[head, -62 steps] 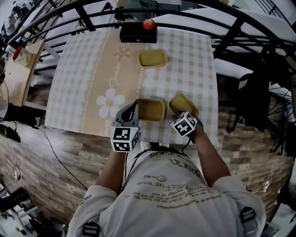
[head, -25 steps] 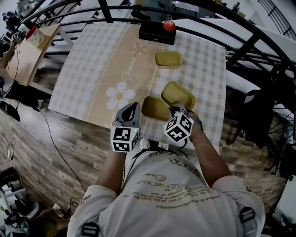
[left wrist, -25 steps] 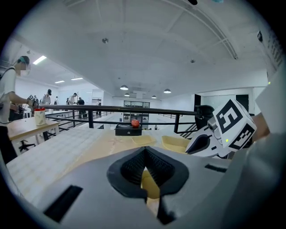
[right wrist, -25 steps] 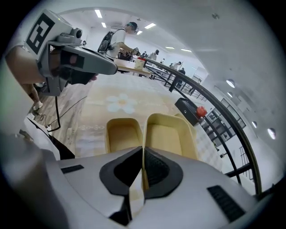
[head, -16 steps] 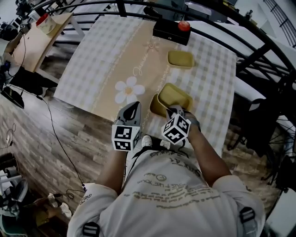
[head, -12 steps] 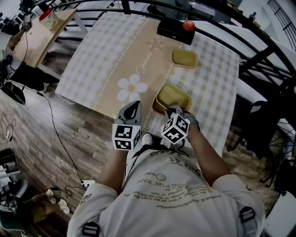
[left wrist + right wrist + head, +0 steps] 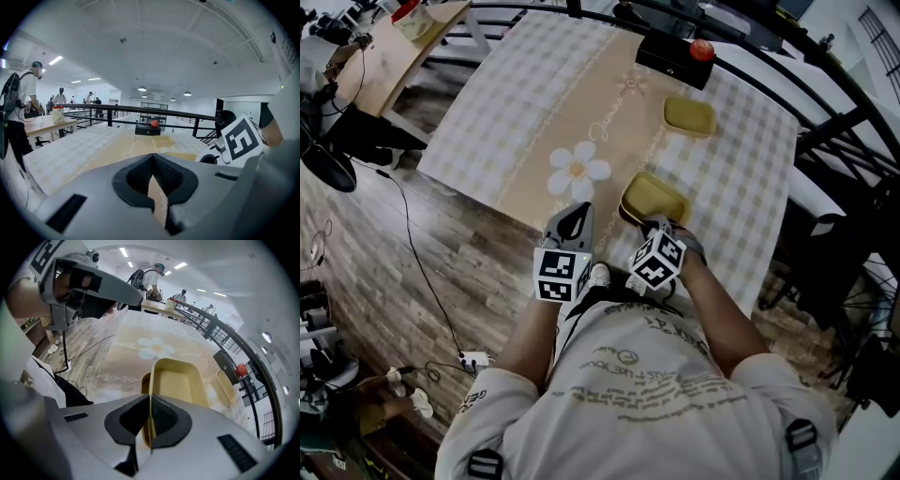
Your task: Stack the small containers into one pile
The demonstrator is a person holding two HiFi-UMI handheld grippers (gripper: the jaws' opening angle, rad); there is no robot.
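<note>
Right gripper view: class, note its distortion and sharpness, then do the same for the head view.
Right gripper view: strong fisheye, dark corners, the railing bows; the yellow container in the right hand-held gripper looks sharp. Head view: edges curve too, the tablecloth is evenly lit, without glare.

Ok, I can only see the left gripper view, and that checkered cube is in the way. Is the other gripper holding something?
Observer: Yes. The right gripper is shut on the near wall of a yellow container.
Operator: Is it lying on the table?
Observer: No, it's over a second container, whose rim peeks out on its left. I can't tell if it's fully nested.
Operator: And where's my gripper?
Observer: In the head view, your left gripper hangs at the near edge of the table, left of those two containers and apart from them.
</note>
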